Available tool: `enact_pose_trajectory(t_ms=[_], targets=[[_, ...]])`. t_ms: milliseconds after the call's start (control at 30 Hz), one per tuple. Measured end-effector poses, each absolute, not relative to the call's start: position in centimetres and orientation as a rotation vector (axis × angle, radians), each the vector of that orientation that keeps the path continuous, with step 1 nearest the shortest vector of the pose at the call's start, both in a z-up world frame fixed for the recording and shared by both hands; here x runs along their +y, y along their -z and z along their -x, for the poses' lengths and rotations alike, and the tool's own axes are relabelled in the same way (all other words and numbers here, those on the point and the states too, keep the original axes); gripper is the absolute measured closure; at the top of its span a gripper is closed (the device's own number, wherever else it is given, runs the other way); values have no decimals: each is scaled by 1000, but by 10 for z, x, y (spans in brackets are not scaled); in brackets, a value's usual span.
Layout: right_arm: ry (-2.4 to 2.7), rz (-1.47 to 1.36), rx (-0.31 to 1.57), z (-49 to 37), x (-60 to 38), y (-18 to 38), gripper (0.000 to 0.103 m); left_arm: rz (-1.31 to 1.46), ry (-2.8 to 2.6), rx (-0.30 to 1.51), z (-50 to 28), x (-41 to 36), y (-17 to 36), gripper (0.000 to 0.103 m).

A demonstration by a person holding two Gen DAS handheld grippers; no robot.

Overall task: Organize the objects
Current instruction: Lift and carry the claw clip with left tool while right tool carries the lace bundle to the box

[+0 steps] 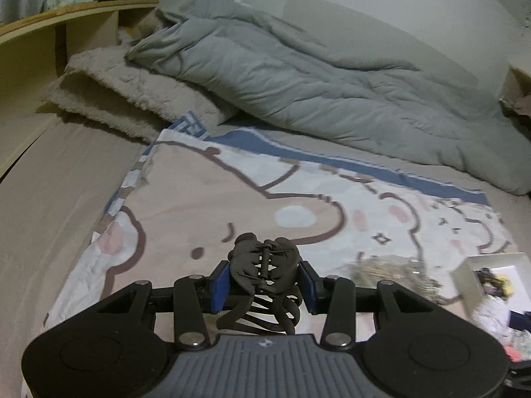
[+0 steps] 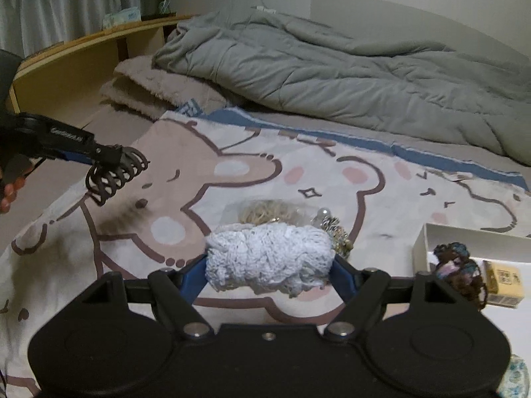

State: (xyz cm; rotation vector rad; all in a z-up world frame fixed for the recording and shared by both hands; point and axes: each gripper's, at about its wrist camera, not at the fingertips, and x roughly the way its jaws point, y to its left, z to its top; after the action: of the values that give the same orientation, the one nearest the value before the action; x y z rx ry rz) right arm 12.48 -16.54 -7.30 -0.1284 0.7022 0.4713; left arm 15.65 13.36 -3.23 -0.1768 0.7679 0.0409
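Left hand-held gripper (image 1: 264, 285): its blue pads are clamped on a dark hair claw clip (image 1: 265, 265), one pad on each side of the clip body. The teeth of the clip hang under the pads toward the camera. The spring bar sits on top, between the pads.

Why this grip: pressing on the broad sides probably keeps the clip from turning. The teeth stay free, so nothing pushes on them.

Where the clip is: in the right wrist view it hangs in the air, above the bear-pattern cloth (image 2: 232, 172) at the left side. It touches nothing else.

Right hand-held gripper (image 2: 268, 265): it is clamped on a white knitted scrunchie (image 2: 268, 258), with the jaws standing rather wide. The soft bundle fills the gap and bulges over both pads.

Where the scrunchie is: it looks lifted a little above the cloth, just in front of the pile of small accessories (image 2: 282, 214).

White box (image 2: 464, 242): it lies on the cloth at the right. A dark multicoloured scrunchie (image 2: 459, 265) and a small yellow carton (image 2: 502, 282) are already in it. I judge it is the place where the things are collected.

Pile: a clear bag with thin bands and some shiny pieces remain on the cloth. They are too blurred to name exactly.

Bed: a grey duvet (image 1: 315, 76) and a beige fleece blanket (image 1: 132, 99) are pushed to the far side. This seems to leave the cloth free as a sorting area.

Stage: both things are held and not yet put down.
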Motion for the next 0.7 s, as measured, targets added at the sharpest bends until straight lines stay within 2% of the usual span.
enact_pose_trajectory(t_ms=[267, 700], targets=[[-462, 112, 662, -113, -177, 52, 25, 167, 33, 746, -127, 95, 11, 58], [-444, 87, 618, -98, -204, 30, 25, 179, 84, 744, -104, 56, 4, 58]])
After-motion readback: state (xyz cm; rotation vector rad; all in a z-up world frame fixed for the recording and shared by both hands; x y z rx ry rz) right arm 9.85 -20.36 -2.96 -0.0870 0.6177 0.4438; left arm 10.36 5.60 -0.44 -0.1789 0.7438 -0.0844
